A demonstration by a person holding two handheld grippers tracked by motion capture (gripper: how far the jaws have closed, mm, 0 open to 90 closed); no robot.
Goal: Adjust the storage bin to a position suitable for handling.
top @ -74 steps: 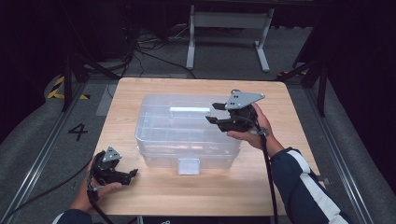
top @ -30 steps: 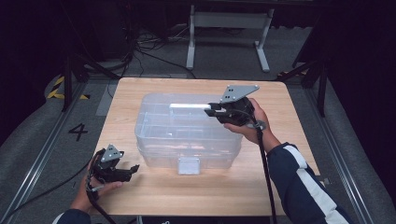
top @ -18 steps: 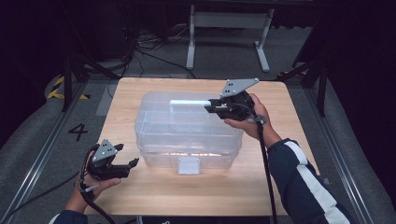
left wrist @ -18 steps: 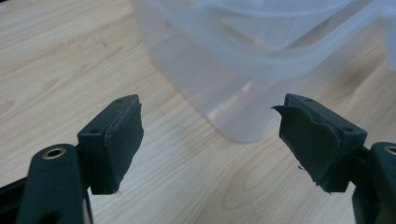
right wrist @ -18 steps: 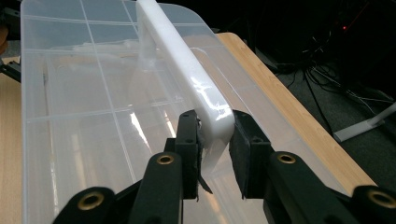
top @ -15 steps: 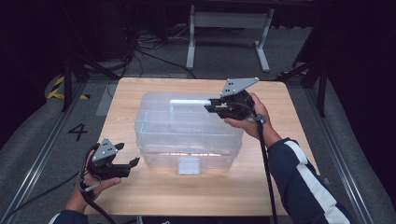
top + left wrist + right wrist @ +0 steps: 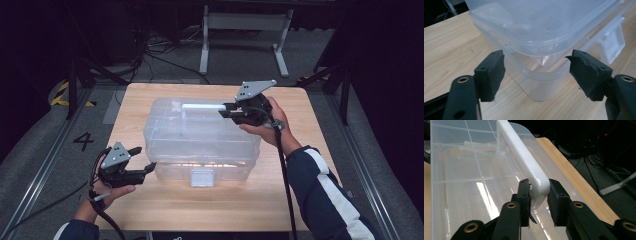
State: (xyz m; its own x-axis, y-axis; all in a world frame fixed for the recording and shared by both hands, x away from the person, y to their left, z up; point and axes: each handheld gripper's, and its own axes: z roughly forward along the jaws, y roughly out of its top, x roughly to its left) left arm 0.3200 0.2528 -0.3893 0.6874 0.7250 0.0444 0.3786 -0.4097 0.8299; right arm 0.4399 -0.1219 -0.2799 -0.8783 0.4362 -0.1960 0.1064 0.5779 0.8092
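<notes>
Clear plastic storage box (image 7: 200, 140) sitting mid-table on the pale wooden table (image 7: 300, 190), lid on, front latch (image 7: 202, 177) facing the person; lying between the two grippers, well ahead of the left jaws and directly under the right ones

White carry handle (image 7: 202, 106) standing up along the far side of the lid, its near end pinched between the jaws of the right gripper (image 7: 229, 111); in the right gripper view, handle (image 7: 524, 157) running away from the jaws with its rounded corner seated between both pads, jaws narrow and closed on it. Probably held there to raise the handle upright, or to steady or lift the box by its strongest part rather than by the thin slippery lid

Left gripper (image 7: 143, 161) held low by the near left corner of the box, jaws wide apart and holding nothing. In the left gripper view, box corner (image 7: 541, 82) centred in the gap between the pads but beyond them, not touching; latch (image 7: 611, 47) off past the right-hand jaw. Likely lined up that way to brace or grip the corner or move along to the latch, though which cannot be told

Against the earlier frames: right gripper, once hovering over the lid's right side, now shifted toward the far edge and clamped on the handle, which looks raised higher than before; left gripper lifted off the table edge, swung toward the box and brought close to its corner; box itself in much the same spot
</notes>
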